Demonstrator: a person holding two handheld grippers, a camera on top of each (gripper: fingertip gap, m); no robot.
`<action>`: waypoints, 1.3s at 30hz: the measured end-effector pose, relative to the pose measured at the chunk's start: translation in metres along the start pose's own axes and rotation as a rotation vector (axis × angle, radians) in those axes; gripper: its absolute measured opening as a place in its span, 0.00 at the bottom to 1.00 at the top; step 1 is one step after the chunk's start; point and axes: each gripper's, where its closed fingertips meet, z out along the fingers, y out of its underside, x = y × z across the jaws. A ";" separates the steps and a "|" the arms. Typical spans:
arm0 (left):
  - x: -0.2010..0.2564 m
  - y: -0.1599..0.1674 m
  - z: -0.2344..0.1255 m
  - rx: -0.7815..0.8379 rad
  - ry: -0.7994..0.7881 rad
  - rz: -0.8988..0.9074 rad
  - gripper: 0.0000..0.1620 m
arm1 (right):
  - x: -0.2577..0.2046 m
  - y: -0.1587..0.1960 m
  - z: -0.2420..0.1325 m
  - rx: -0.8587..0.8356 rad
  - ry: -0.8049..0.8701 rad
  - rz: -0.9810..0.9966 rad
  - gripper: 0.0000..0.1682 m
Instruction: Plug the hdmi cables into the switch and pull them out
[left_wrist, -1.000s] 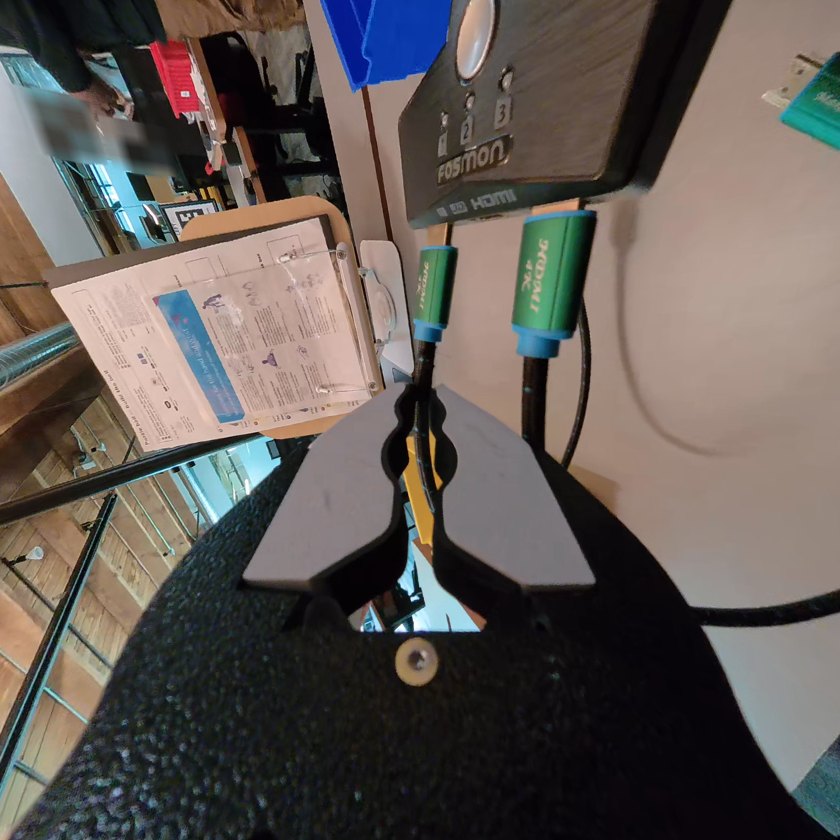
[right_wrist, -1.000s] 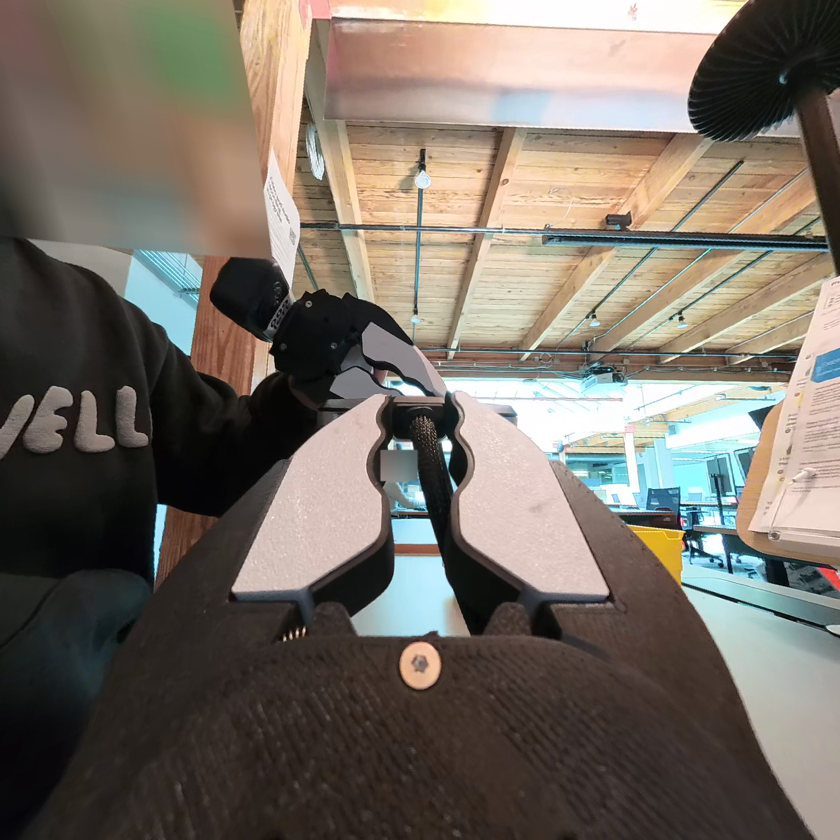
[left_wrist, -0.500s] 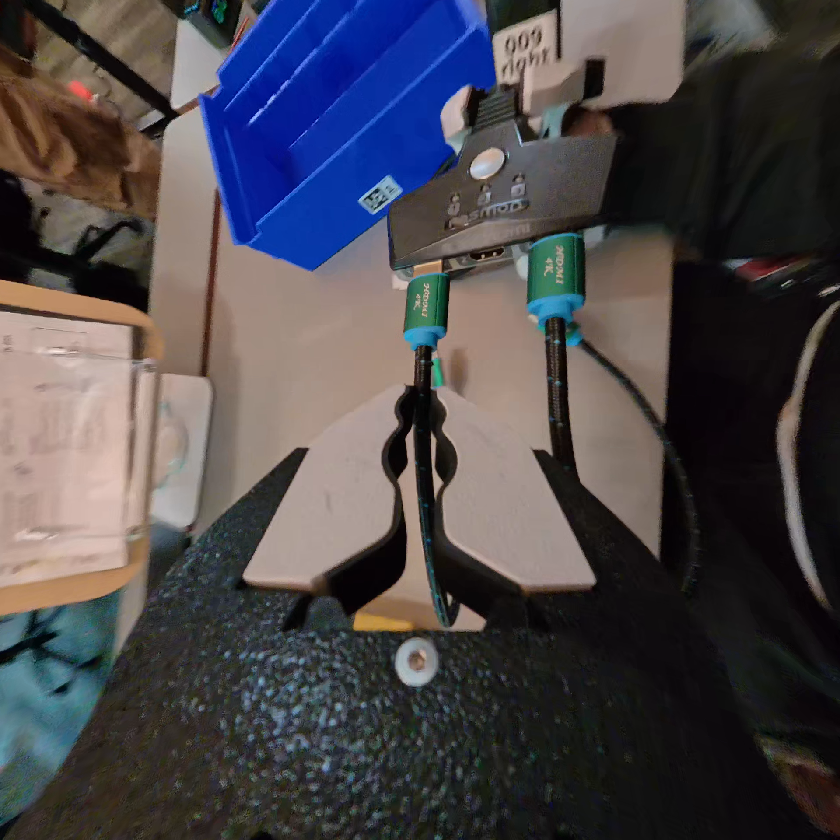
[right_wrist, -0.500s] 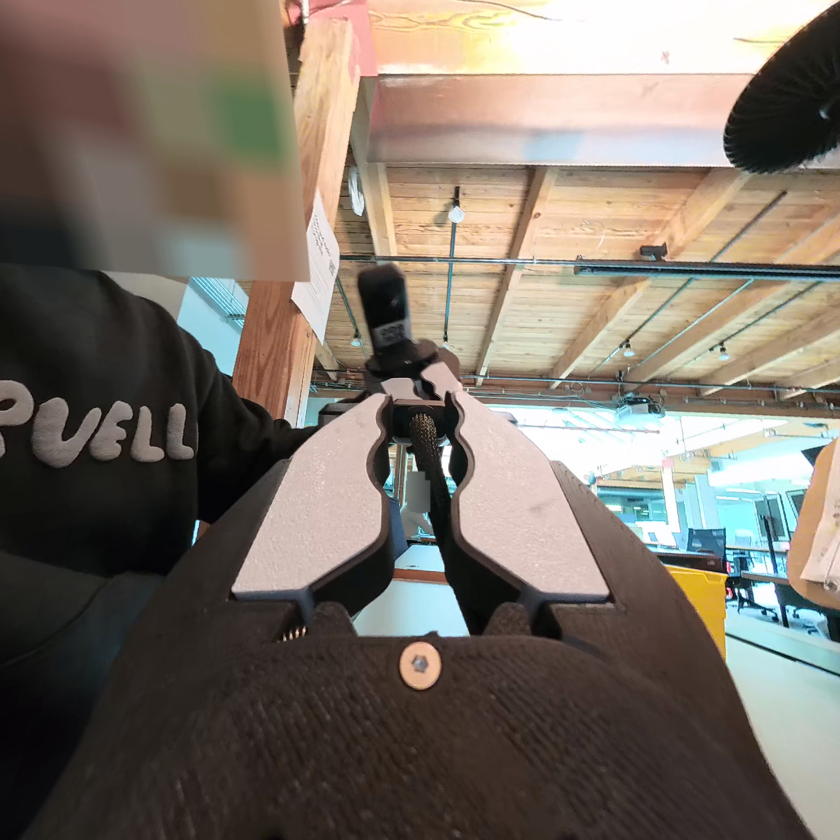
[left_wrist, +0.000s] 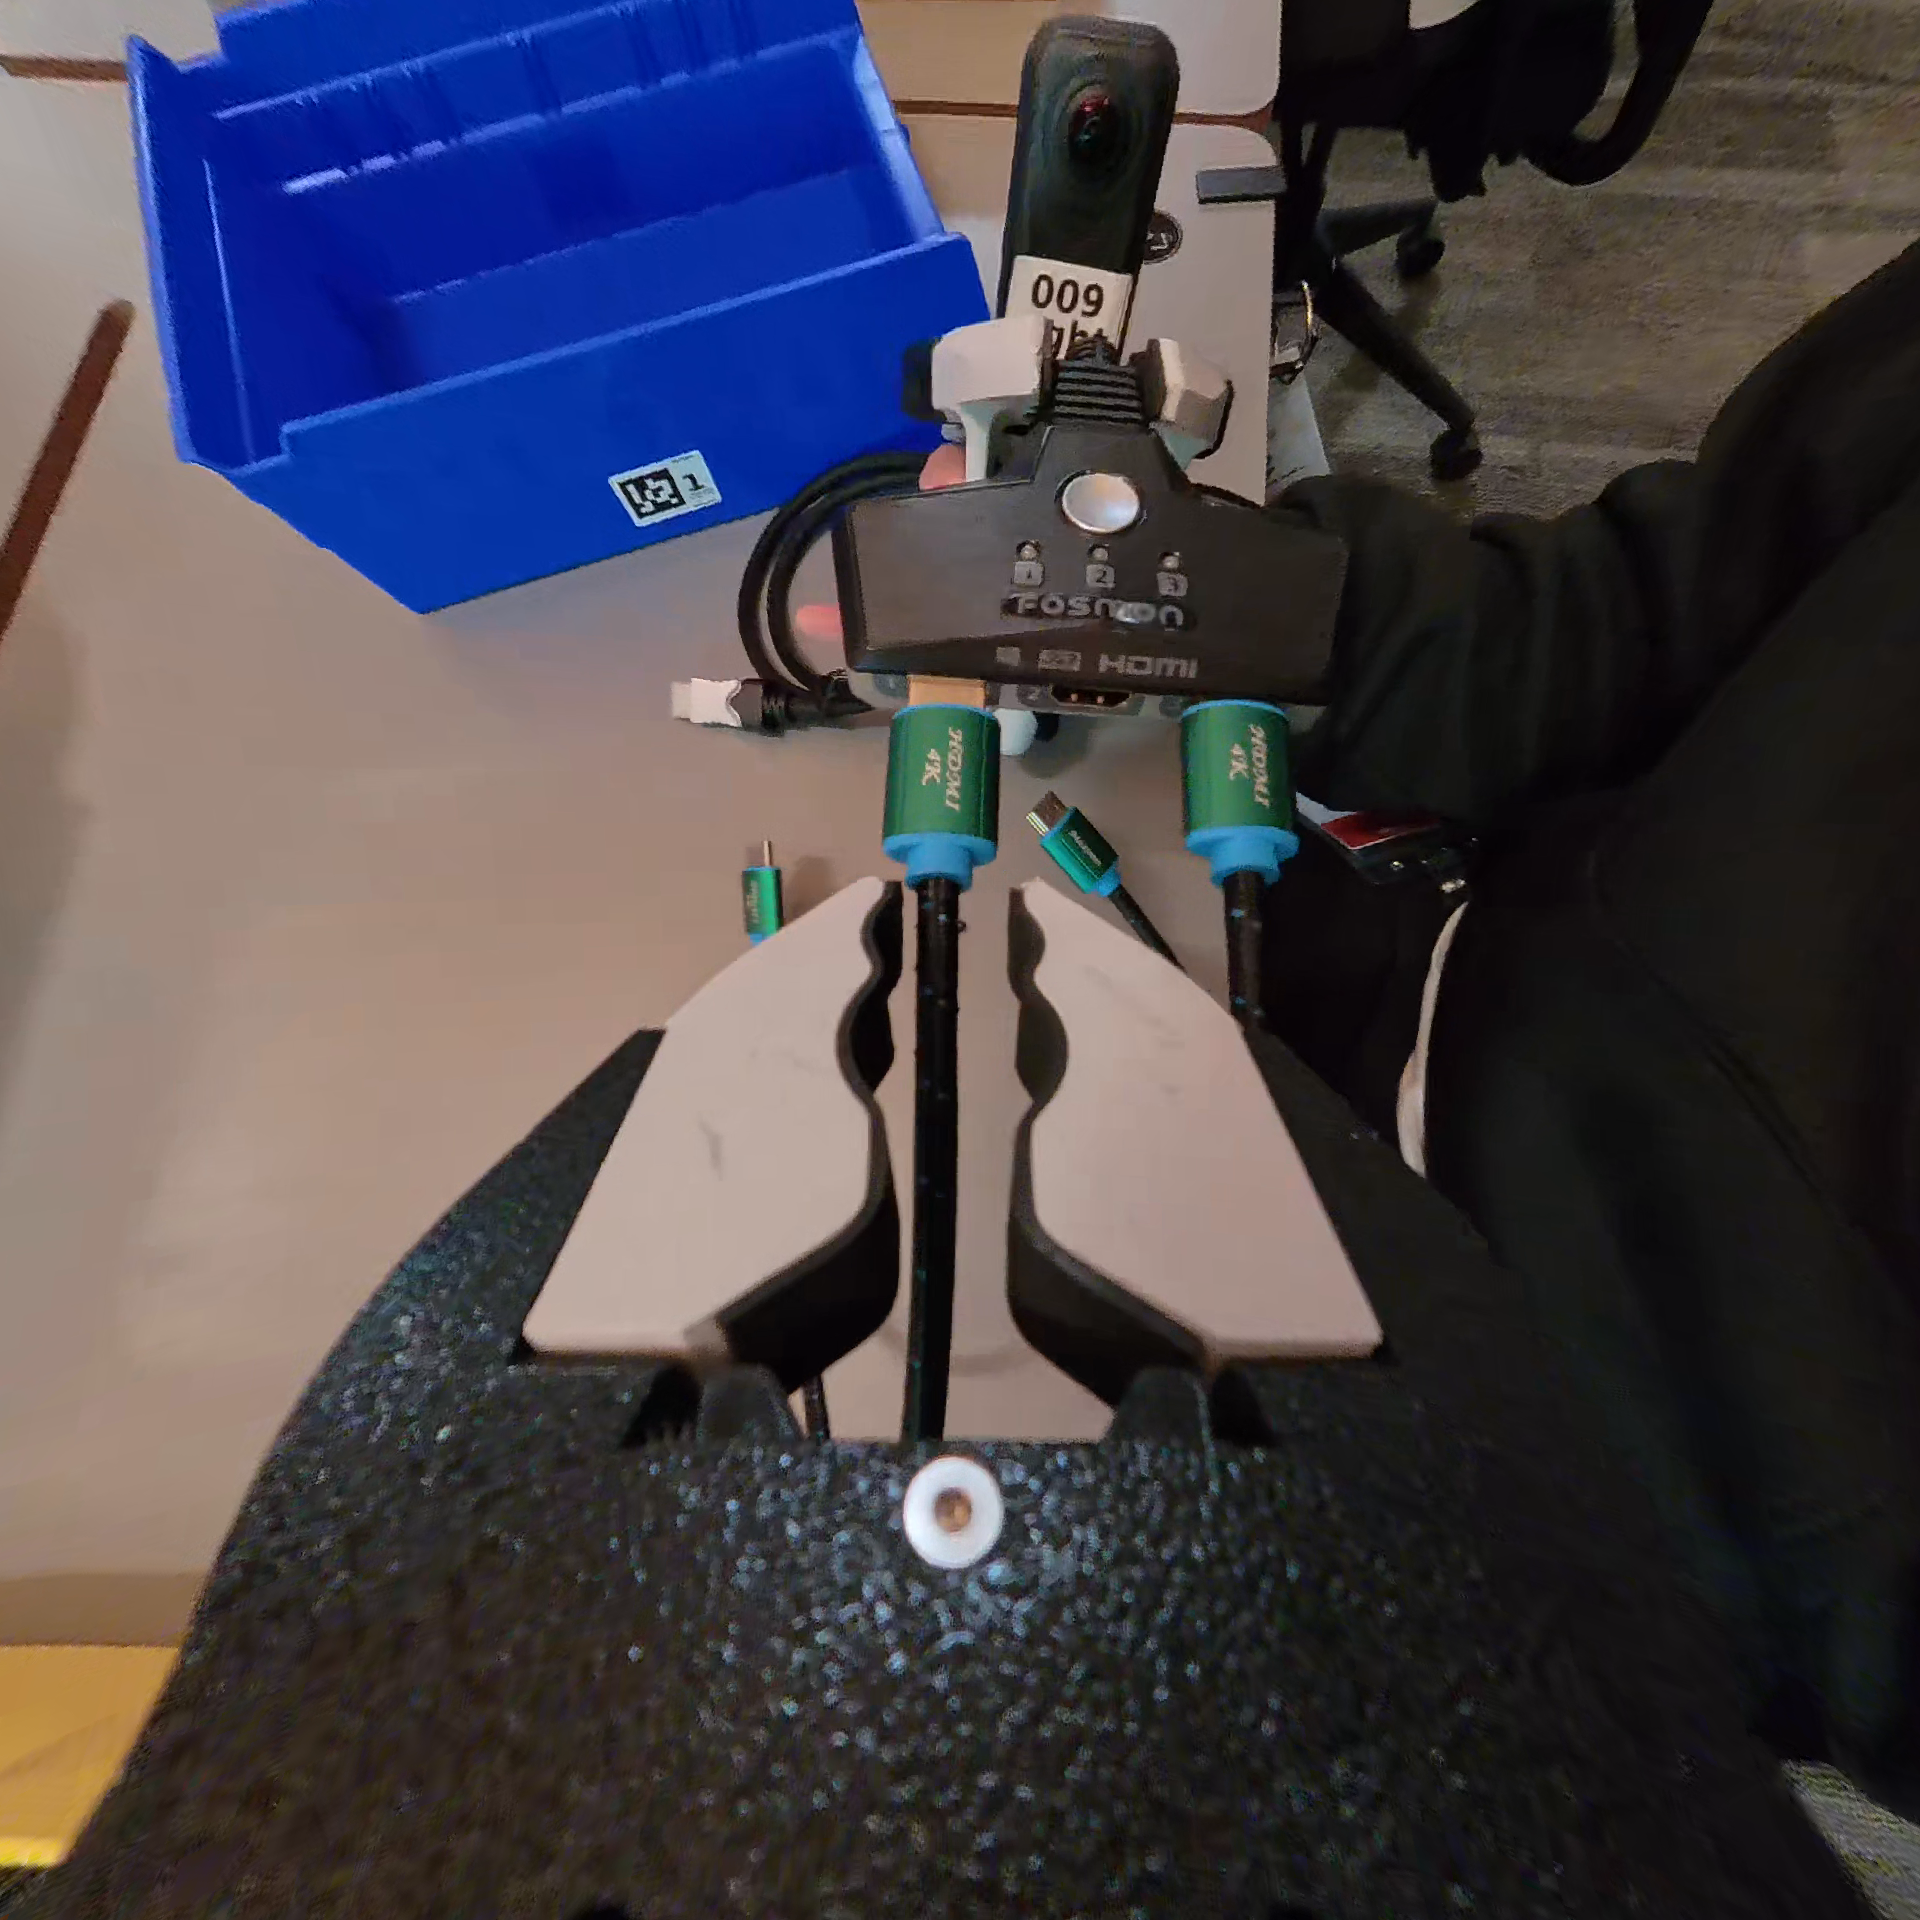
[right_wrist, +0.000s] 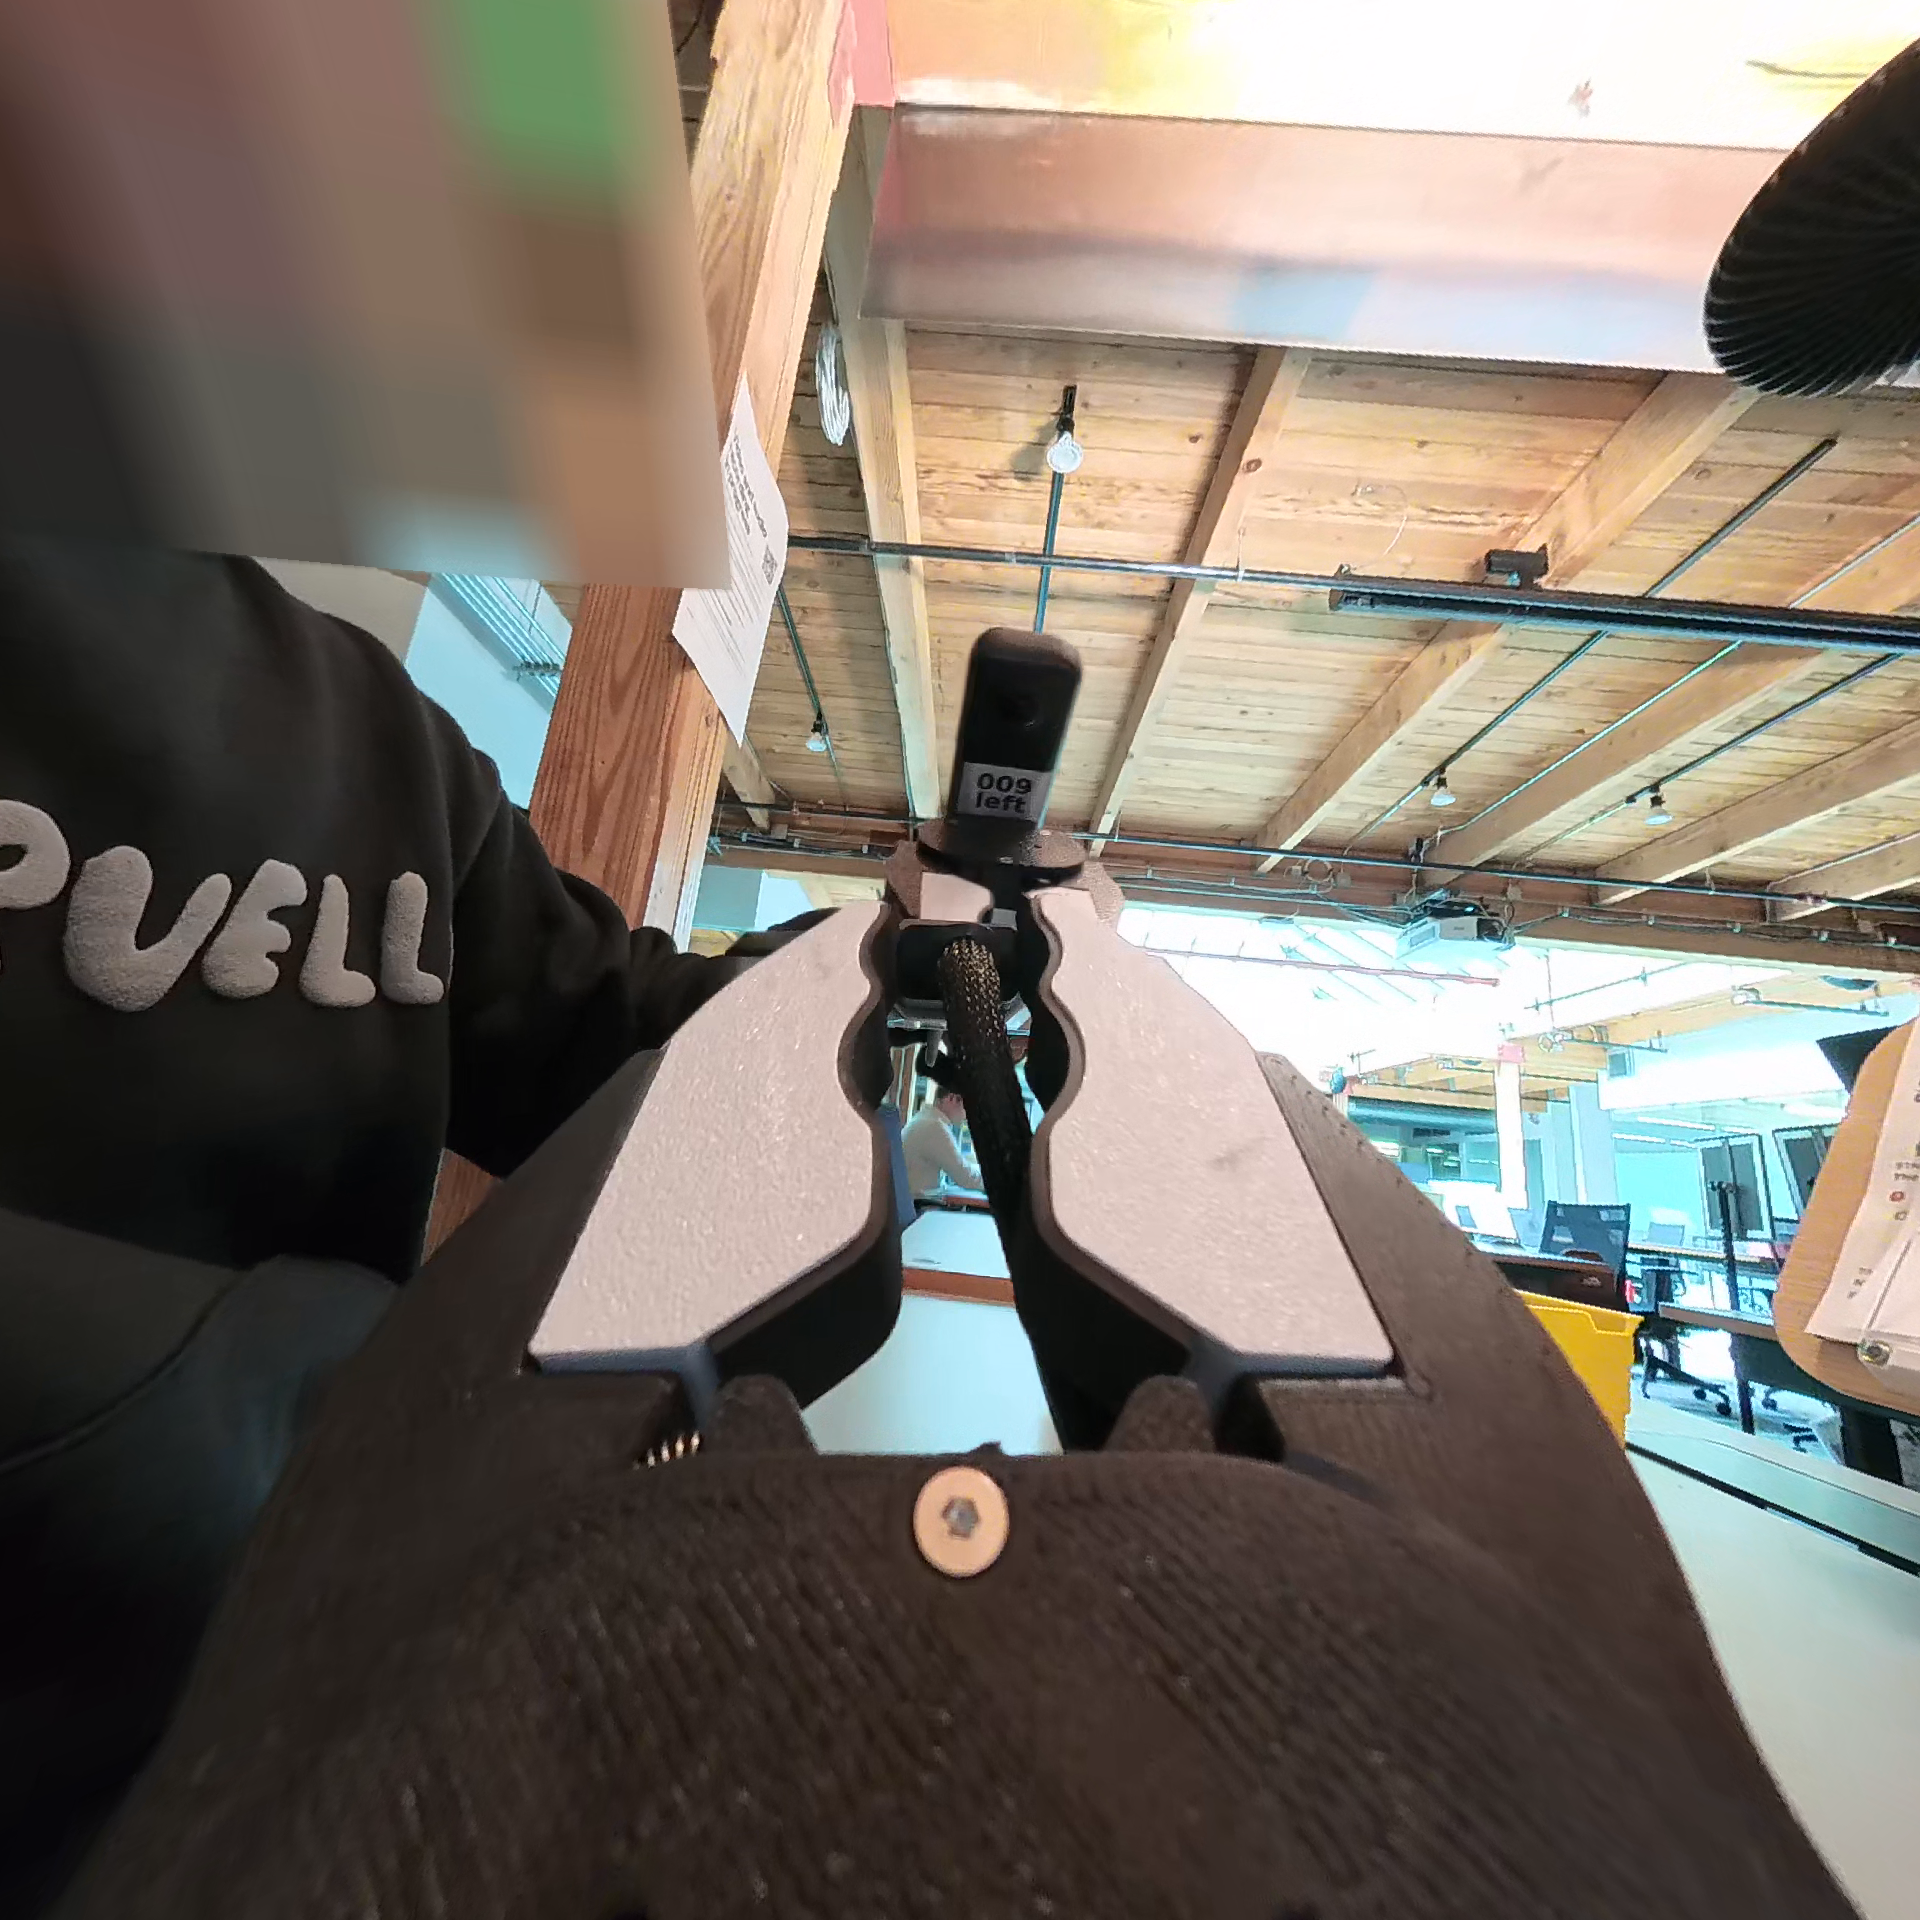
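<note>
So the left hand-held gripper (left_wrist: 943, 904) has its jaws spread, with a black braided HDMI cable (left_wrist: 930, 1143) running loose between them up to its green plug (left_wrist: 940, 781), partly seated in the black plastic HDMI switch (left_wrist: 1091, 592). A second green plug (left_wrist: 1238, 774) sits in another port, and the middle port is free. The right hand-held gripper (right_wrist: 961, 940) is pinching the switch's own braided lead (right_wrist: 982, 1049), holding it above the beige bench (left_wrist: 312, 831). Behind sits an empty blue plastic bin (left_wrist: 499, 312), plus a loose black cable coil (left_wrist: 790, 582).

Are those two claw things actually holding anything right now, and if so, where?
The right gripper clamps the switch by its braided cable end. The left gripper is open around a plugged-in hdmi cable, gripping nothing.
</note>
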 end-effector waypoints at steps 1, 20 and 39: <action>0.000 0.000 0.002 0.000 0.009 -0.015 0.11 | -0.001 0.001 0.001 -0.008 -0.005 0.000 0.13; -0.005 0.009 0.016 0.017 0.027 -0.006 0.13 | 0.000 0.011 0.004 -0.064 0.008 -0.025 0.13; -0.013 0.023 0.005 0.001 -0.010 0.019 0.13 | 0.002 0.035 0.010 -0.173 0.030 -0.011 0.13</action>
